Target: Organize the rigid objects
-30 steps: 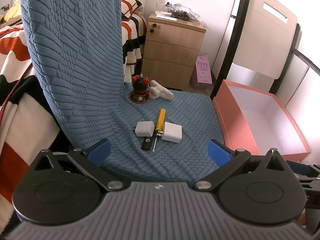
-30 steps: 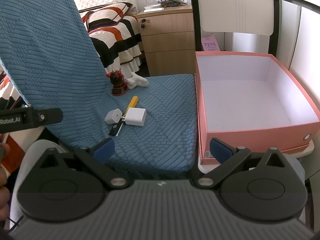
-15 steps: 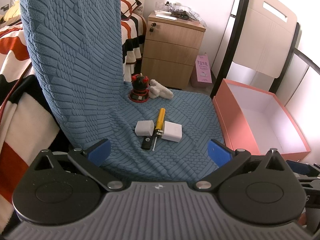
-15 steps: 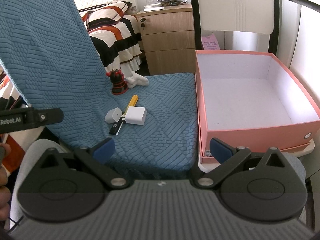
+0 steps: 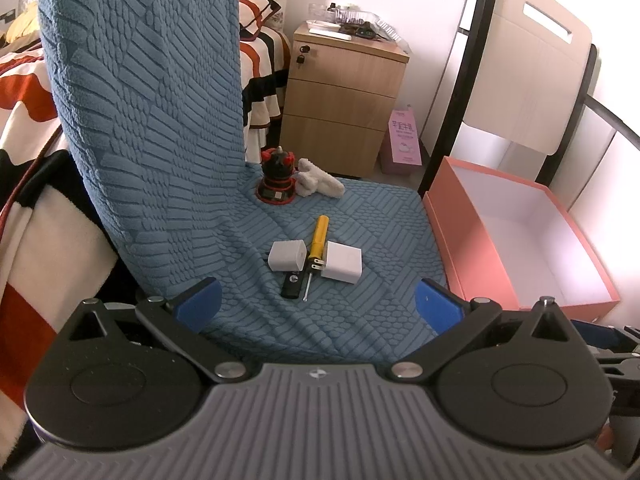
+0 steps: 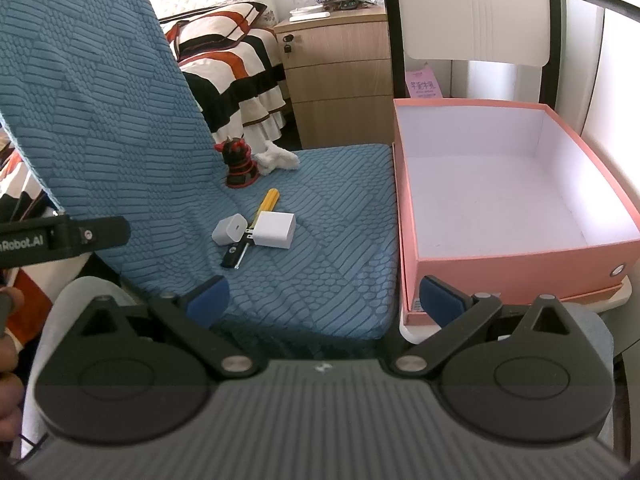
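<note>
On the blue chair seat (image 5: 360,216) (image 6: 332,184) lie a small white charger (image 5: 287,255) (image 6: 229,229), a larger white plug adapter (image 5: 342,262) (image 6: 275,229), a yellow-handled screwdriver (image 5: 318,236) (image 6: 267,200) and a black USB stick (image 5: 292,283) (image 6: 231,258). A red-black figurine (image 5: 277,178) (image 6: 239,162) and a white plush (image 5: 318,179) (image 6: 278,159) sit at the back. The pink box (image 5: 472,232) (image 6: 520,256) stands open and empty on the right. My left gripper (image 5: 318,306) and right gripper (image 6: 324,296) are open and empty, in front of the seat.
A wooden nightstand (image 5: 344,92) (image 6: 340,72) stands behind the chair. A striped bed (image 5: 260,60) (image 6: 232,52) is at the left. A white folding chair back (image 5: 532,60) (image 6: 476,8) rises behind the box. The left gripper's body (image 6: 60,236) shows at the right view's left edge.
Both grippers have drifted slightly; the objects on the seat have not moved.
</note>
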`<state>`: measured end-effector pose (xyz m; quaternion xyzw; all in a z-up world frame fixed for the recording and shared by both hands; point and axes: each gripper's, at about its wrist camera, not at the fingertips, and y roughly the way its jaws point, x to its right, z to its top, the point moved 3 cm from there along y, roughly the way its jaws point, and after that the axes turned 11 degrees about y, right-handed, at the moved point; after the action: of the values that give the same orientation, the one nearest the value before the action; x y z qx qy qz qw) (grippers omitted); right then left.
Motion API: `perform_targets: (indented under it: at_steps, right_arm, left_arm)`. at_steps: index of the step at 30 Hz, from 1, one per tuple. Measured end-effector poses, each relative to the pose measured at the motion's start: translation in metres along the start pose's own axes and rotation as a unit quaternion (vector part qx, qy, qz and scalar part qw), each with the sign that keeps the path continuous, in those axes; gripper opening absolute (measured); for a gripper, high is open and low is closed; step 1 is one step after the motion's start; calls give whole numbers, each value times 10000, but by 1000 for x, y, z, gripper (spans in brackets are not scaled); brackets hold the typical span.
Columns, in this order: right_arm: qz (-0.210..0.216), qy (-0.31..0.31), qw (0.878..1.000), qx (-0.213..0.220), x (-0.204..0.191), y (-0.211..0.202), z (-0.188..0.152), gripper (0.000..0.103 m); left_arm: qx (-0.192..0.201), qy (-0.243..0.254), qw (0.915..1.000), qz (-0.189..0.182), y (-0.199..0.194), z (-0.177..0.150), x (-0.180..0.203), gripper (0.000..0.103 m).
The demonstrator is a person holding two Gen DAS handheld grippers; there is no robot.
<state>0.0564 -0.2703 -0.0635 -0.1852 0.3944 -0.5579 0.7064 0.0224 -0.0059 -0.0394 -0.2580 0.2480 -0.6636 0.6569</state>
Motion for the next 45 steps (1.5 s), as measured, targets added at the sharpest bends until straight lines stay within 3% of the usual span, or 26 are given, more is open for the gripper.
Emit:
perform_targets:
  at_steps: [17,30,45]
  right_arm:
    - [48,132,9997,-176,1,21,-4,103]
    - [20,-308,9994,-184,-12,60,-6,103]
    - [499,-577,9970,-90,-24,111,-4,103]
  left_arm:
    - [-104,124,9998,125,34,-4,-5,103]
    - [103,108,9994,319,80,2,-18,103]
    - [136,257,9991,317,155,4,-29,103]
